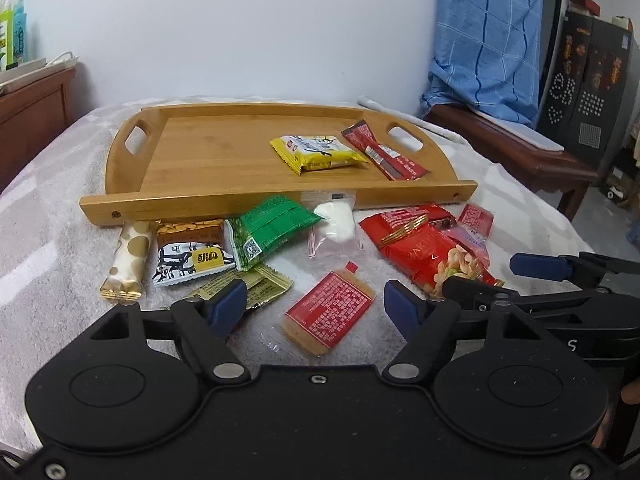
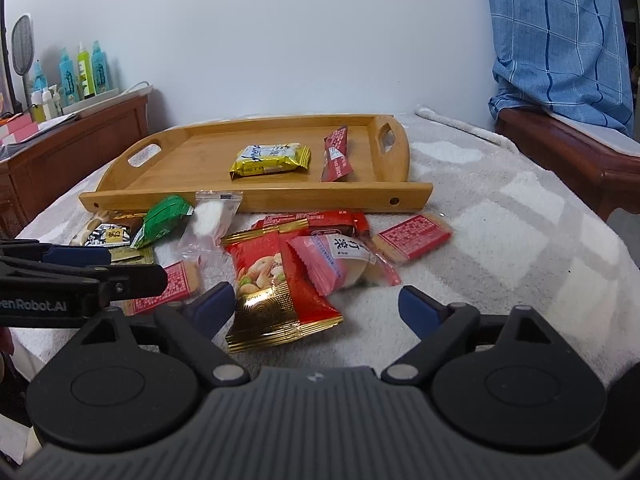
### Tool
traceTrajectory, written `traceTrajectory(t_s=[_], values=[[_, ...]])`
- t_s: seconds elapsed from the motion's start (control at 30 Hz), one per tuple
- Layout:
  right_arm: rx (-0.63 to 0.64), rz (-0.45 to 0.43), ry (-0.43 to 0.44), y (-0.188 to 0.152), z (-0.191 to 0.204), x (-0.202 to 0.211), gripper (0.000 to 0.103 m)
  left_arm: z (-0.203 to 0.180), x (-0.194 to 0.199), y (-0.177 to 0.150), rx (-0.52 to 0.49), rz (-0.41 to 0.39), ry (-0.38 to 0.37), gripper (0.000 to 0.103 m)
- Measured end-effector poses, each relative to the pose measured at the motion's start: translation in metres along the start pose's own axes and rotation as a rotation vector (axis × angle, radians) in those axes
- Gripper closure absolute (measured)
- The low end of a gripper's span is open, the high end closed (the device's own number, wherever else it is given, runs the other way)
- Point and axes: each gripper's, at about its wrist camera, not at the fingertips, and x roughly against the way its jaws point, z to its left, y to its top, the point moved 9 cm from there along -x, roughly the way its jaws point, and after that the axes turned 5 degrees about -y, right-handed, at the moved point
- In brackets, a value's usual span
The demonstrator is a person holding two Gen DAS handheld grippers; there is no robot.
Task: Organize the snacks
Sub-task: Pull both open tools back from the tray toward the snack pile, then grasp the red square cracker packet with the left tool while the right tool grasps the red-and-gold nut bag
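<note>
Snacks [image 2: 280, 276] mostly lie loose before the tray [image 2: 256, 200]; both your tools, left [image 1: 316, 306] and right [image 2: 316, 306], gape empty, so grab the nut bag [image 2: 268, 280] at twelve o'clock.

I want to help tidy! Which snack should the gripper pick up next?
Probably lower the left gripper onto the red cracker packet lying on the cloth between its open fingers, then grip. Only two snacks sit in the wooden tray so far.

A blue checked cloth [image 1: 486, 36] hangs over a dark wooden bench [image 1: 520, 140]. Across the room, coloured bottles [image 2: 82, 74] stand on a brown wooden cabinet [image 2: 76, 140] against the white wall [image 2: 300, 32].
</note>
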Motion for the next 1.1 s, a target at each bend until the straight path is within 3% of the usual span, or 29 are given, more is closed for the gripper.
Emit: traceTrajectory(t_s=[0.33,0.47,0.67,0.87,1.1], values=[[0.008,0.012,0.04,-0.002,0.011,0.003,0.035,-0.008,-0.008,-0.005,-0.071,0.02,0.009,0.042],[0.021,0.008,0.032,-0.002,0.014,0.002,0.035,-0.012,-0.015,-0.008,-0.083,0.059,0.01,0.054],[0.025,0.007,0.032,0.0,0.013,0.003,0.029,-0.018,-0.017,-0.016,-0.142,0.073,0.029,0.056],[0.039,0.016,0.037,0.006,0.015,-0.003,0.028,-0.009,-0.011,-0.008,-0.084,0.029,0.023,0.056],[0.05,0.03,0.044,0.007,0.018,-0.01,0.028,-0.004,-0.02,-0.007,-0.102,0.051,-0.014,0.058]])
